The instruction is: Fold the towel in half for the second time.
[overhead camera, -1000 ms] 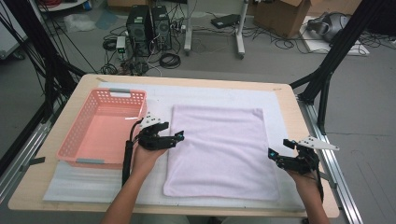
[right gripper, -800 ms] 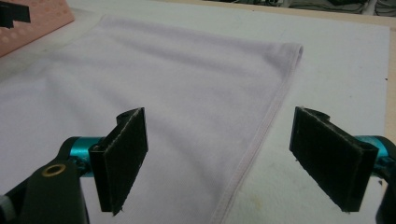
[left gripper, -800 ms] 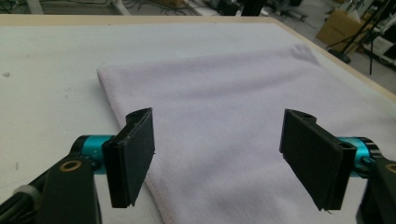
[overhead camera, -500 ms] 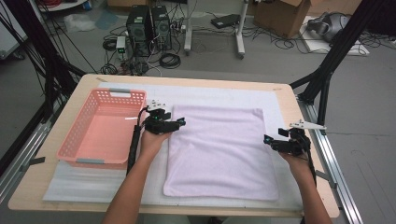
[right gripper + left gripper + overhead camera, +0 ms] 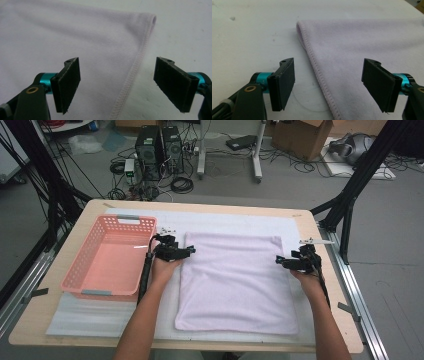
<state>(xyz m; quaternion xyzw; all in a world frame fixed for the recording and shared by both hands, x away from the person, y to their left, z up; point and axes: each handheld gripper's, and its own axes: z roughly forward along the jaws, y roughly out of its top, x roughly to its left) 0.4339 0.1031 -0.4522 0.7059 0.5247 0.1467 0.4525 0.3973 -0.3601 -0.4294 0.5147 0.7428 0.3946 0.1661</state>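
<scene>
A pale lilac towel (image 5: 235, 280) lies flat on the white mat (image 5: 240, 222). My left gripper (image 5: 188, 251) is at the towel's left edge near the far left corner. In the left gripper view the jaws (image 5: 332, 83) stand wide apart and have just been opening. The towel's (image 5: 367, 42) stitched hem runs between them, untouched by the pads. My right gripper (image 5: 278, 260) is at the right edge near the far right corner. It (image 5: 121, 85) is open too, straddling the towel's (image 5: 62, 35) hem without pressing on it.
An empty pink plastic basket (image 5: 110, 255) stands on the mat left of the towel, close beside the left hand. The wooden table (image 5: 320, 245) ends just right of the right hand. Black frame legs and computer gear stand on the floor beyond.
Both hands have moved away from the person along the towel's side edges toward its far corners. The right gripper has also come inward onto the towel's edge.
</scene>
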